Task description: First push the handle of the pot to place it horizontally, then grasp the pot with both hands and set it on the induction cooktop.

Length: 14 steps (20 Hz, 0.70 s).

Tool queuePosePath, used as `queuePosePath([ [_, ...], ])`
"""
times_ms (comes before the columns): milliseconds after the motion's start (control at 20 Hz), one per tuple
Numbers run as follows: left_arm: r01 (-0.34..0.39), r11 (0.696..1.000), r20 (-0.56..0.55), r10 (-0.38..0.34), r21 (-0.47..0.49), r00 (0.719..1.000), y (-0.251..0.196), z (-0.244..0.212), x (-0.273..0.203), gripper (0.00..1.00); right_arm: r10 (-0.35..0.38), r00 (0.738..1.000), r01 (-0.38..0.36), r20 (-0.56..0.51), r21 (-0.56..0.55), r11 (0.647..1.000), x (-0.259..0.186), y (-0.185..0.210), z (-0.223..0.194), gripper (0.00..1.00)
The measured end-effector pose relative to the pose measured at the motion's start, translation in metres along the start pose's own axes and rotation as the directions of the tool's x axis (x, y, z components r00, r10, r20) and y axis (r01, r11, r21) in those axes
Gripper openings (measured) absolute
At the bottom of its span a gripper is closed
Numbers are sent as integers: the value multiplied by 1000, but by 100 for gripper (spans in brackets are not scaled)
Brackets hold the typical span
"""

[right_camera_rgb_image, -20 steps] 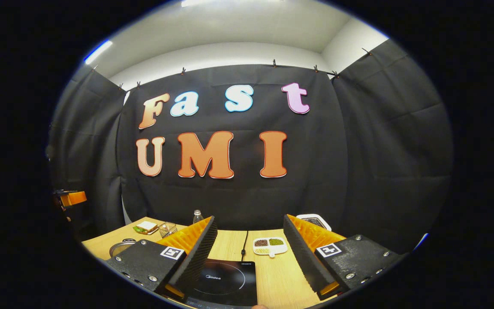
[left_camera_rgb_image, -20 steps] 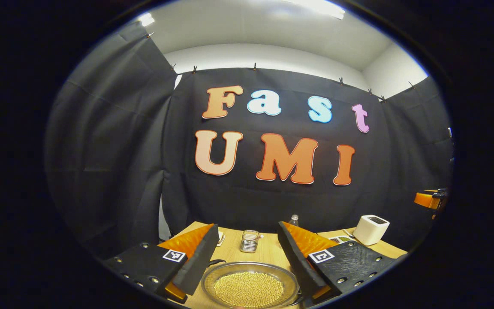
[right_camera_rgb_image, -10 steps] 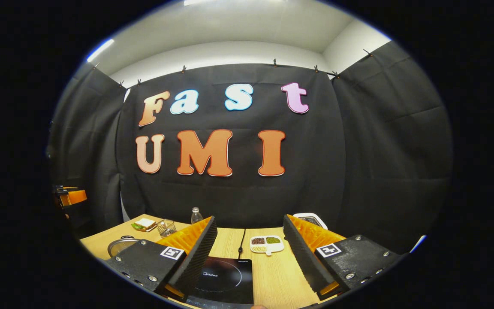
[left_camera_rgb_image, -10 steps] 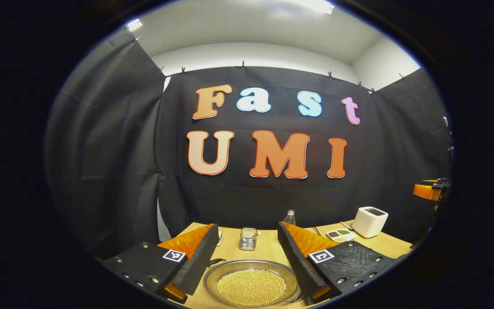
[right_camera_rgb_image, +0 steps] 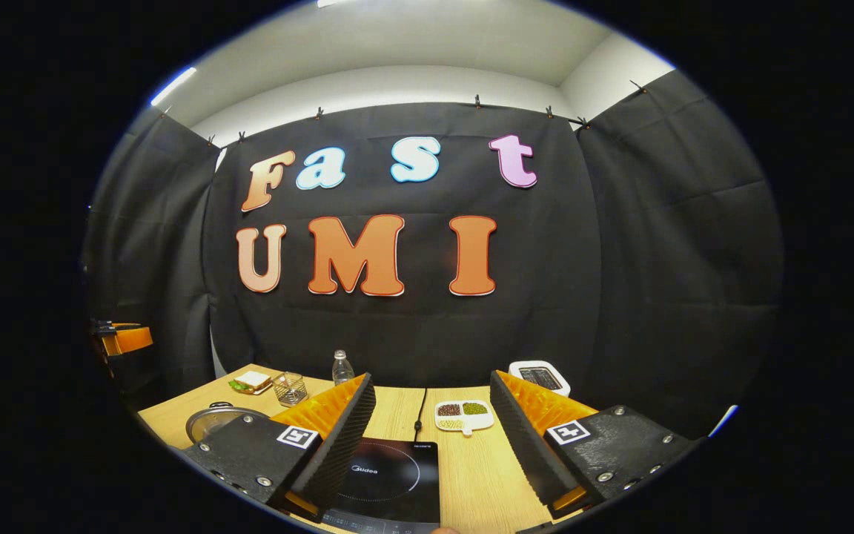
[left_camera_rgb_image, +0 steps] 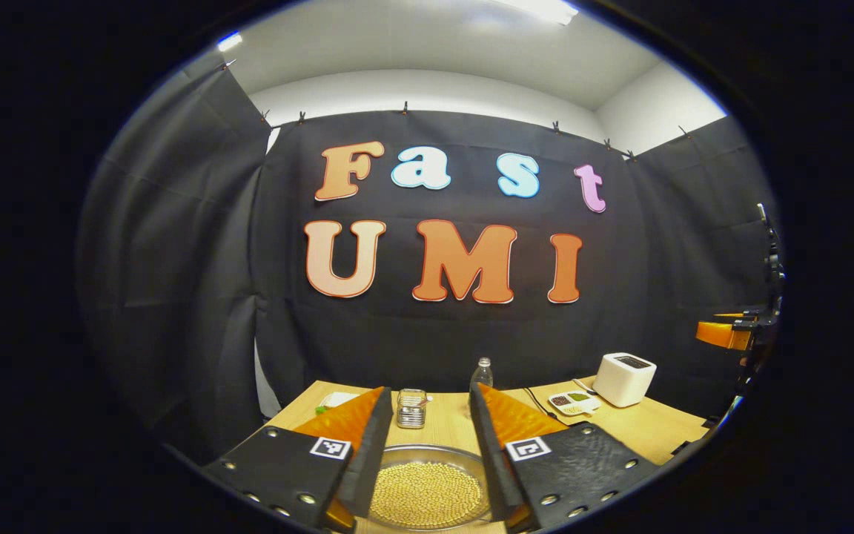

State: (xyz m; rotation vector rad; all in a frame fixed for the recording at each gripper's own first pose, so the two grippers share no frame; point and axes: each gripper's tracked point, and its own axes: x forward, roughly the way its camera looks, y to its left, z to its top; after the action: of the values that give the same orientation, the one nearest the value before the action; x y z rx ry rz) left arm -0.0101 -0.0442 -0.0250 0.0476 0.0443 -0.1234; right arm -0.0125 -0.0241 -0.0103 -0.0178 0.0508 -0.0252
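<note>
Left hand-held gripper [left_camera_rgb_image: 423, 434] is spread open, nothing between its fingers, hovering right over the pot [left_camera_rgb_image: 427, 489]; right hand-held gripper [right_camera_rgb_image: 433, 423] is also wide open and unloaded, above the induction cooktop [right_camera_rgb_image: 390, 482]. Pot sits on the worktop [left_camera_rgb_image: 642, 426] at the left, apart from the cooktop: shallow round metal pan under a clear lid, full of small yellow beads. Cooktop is a flat glossy black slab with a printed ring, cord running off its far edge. Worktop is pale wood grain. Behind: wire-mesh cup [left_camera_rgb_image: 411, 409], clear plastic bottle [left_camera_rgb_image: 480, 373], white divided dish [right_camera_rgb_image: 464, 416] with dark, green and pale grains, boxy white appliance [left_camera_rgb_image: 624, 379], a sandwich [right_camera_rgb_image: 251, 382] on a plate. Black draped cloth all round, clipped along the top; white ceiling with strip lights.
</note>
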Motion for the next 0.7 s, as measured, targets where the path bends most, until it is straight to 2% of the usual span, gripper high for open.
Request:
queuePosePath([
  [100, 18, 1000, -13, -18, 2, 1000, -4, -5, -2, 51, -7, 1000, 7, 3, 3, 1000, 1, -3, -1, 100],
  [150, 25, 1000, -17, -24, 5, 1000, -6, -8, -3, 51, -5, 1000, 5, 3, 5, 1000, 1, -3, -1, 100],
  [250, 26, 999, -35, -26, 19, 999, -6, -13, -5, 31, 8, 1000, -8, -3, 16, 1000, 0, 0, -3, 100],
  [350, 35, 999, -49, -34, 25, 998, -8, -20, -6, 17, 13, 1000, -13, -8, 27, 1000, 0, 0, -5, 96],
  [450, 46, 999, -64, -45, 17, 997, -12, -28, -8, 13, 7, 1000, -7, -8, 20, 1000, 1, -1, -8, 96],
  [500, 56, 998, -73, -54, 14, 996, -15, -33, -11, 5, 4, 1000, -3, -9, 18, 1000, 1, -2, -9, 96],
  [700, 93, 996, -145, -94, -13, 985, -29, -62, -17, 4, 7, 1000, -7, -12, 25, 1000, 0, -2, -10, 100],
])
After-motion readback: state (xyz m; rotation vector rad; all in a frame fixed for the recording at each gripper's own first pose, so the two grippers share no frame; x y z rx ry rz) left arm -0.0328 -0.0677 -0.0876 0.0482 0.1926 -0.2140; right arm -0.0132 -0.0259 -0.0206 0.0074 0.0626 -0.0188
